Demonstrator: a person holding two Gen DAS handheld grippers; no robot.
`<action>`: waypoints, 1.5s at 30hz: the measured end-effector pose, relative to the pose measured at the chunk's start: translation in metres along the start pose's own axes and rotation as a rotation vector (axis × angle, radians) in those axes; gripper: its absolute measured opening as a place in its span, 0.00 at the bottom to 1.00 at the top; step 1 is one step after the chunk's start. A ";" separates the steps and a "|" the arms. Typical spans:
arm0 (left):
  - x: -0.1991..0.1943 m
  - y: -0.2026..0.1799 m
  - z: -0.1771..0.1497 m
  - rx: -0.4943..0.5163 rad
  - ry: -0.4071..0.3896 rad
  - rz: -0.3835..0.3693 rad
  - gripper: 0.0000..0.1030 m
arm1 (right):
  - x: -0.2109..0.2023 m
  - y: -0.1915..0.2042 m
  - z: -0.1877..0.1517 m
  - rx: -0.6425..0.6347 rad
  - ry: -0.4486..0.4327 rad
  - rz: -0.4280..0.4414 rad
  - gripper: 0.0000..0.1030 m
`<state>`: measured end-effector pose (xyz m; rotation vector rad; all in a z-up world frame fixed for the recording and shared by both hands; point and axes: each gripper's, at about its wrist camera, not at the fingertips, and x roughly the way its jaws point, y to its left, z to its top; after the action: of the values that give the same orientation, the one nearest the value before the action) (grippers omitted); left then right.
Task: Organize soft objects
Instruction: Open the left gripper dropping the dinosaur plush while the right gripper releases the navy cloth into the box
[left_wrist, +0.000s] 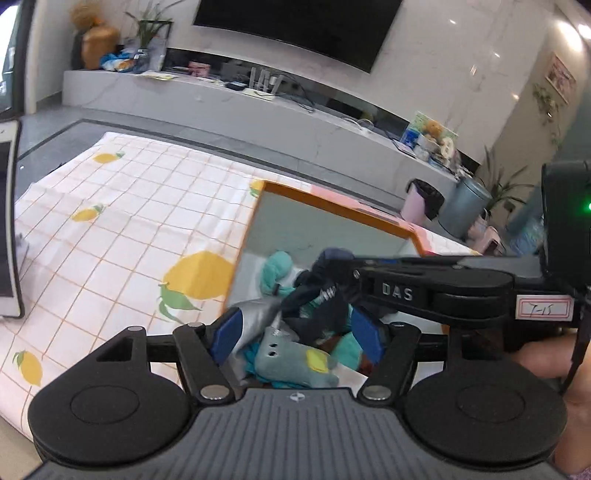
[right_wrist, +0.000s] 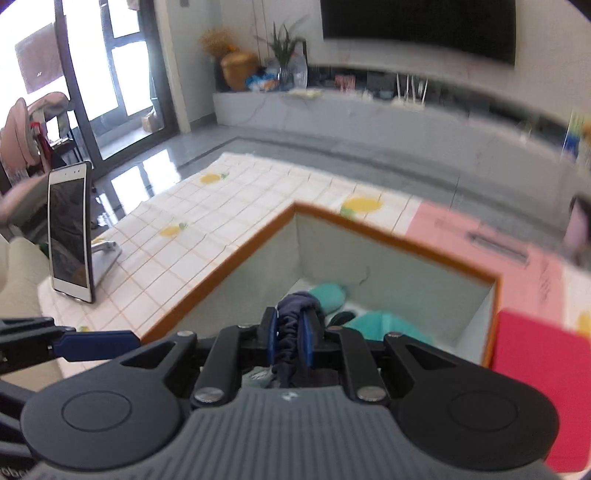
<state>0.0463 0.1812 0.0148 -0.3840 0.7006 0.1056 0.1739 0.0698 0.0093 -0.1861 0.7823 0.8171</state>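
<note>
A grey box with an orange rim (left_wrist: 332, 206) holds several soft things: a teal cloth (left_wrist: 277, 269), a grey plush (left_wrist: 258, 314) and a teal toy with a yellow patch (left_wrist: 284, 362). My left gripper (left_wrist: 297, 334) stands open just above them, its blue pads wide apart and pressing on nothing. One of its blue fingers (right_wrist: 96, 345) shows at the left of the right wrist view. My right gripper (right_wrist: 291, 317) is shut on a bunched navy cloth (right_wrist: 290, 332) over the box (right_wrist: 399, 240). In the left wrist view it reaches in from the right, and the navy cloth (left_wrist: 317, 317) hangs between the left pads.
The box stands on a white checked cloth with lemons (left_wrist: 129, 221). A phone on a stand (right_wrist: 70, 232) is at the cloth's left edge. A pink sheet (right_wrist: 480, 251) and a red item (right_wrist: 535, 387) lie right of the box. A long TV bench (left_wrist: 221, 99) runs behind.
</note>
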 end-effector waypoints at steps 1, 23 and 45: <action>0.003 0.001 -0.001 -0.009 -0.007 0.018 0.76 | 0.003 -0.001 0.000 -0.001 0.002 -0.004 0.12; 0.017 0.016 -0.002 -0.053 0.037 0.219 0.76 | 0.022 0.002 -0.014 -0.071 0.089 -0.037 0.76; 0.006 0.012 0.001 -0.068 -0.007 0.246 0.75 | -0.023 0.022 -0.018 -0.189 -0.017 -0.109 0.97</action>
<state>0.0487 0.1925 0.0078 -0.3612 0.7369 0.3643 0.1384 0.0636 0.0161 -0.3867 0.6732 0.7876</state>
